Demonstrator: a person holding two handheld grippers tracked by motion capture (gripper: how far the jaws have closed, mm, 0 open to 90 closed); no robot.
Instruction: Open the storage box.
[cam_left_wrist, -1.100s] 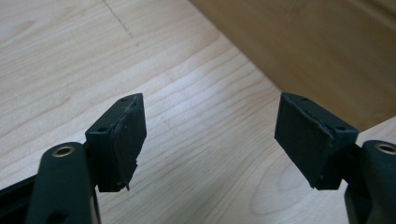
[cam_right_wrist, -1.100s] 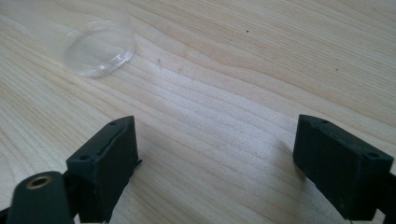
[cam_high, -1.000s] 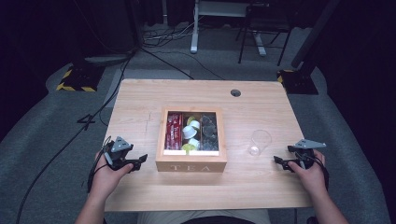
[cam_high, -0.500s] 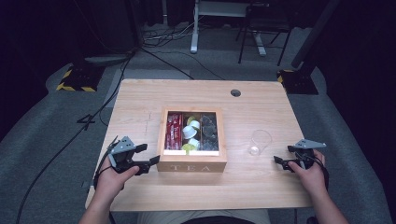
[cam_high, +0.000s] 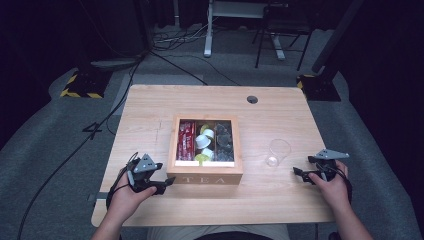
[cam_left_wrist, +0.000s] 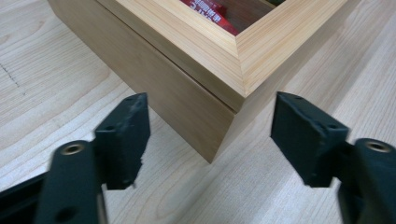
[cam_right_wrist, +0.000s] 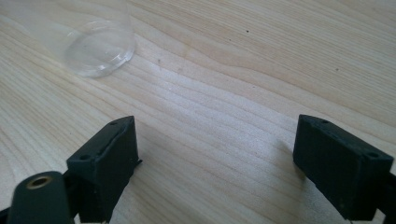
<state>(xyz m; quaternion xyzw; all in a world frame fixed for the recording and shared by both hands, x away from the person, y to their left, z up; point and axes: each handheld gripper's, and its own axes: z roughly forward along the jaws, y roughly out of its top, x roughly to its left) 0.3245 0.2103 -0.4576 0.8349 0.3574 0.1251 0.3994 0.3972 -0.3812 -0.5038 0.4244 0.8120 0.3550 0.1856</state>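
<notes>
A wooden tea box (cam_high: 205, 178) marked TEA stands open mid-table, with red packets (cam_high: 186, 140), white cups (cam_high: 205, 141) and dark sachets (cam_high: 223, 141) inside. My left gripper (cam_high: 166, 183) is at the box's front left corner. In the left gripper view the box corner (cam_left_wrist: 233, 79) stands between the jaws of the left gripper (cam_left_wrist: 212, 112). The jaws have just been closing, but the pads (cam_left_wrist: 128, 135) do not touch the wood. My right gripper (cam_high: 299, 173) rests open near the table's right edge. A clear glass cup (cam_high: 278, 152) lies just ahead of it.
The right gripper view shows the open jaws of that gripper (cam_right_wrist: 217, 133) over bare wood, with the glass cup (cam_right_wrist: 98, 46) at the upper left. A round cable hole (cam_high: 252, 99) sits in the table's far part. Cables and stands lie on the floor behind the table.
My left gripper has moved right, up to the box's front left corner, and its jaws stand narrower. The right hand has stayed in place.
</notes>
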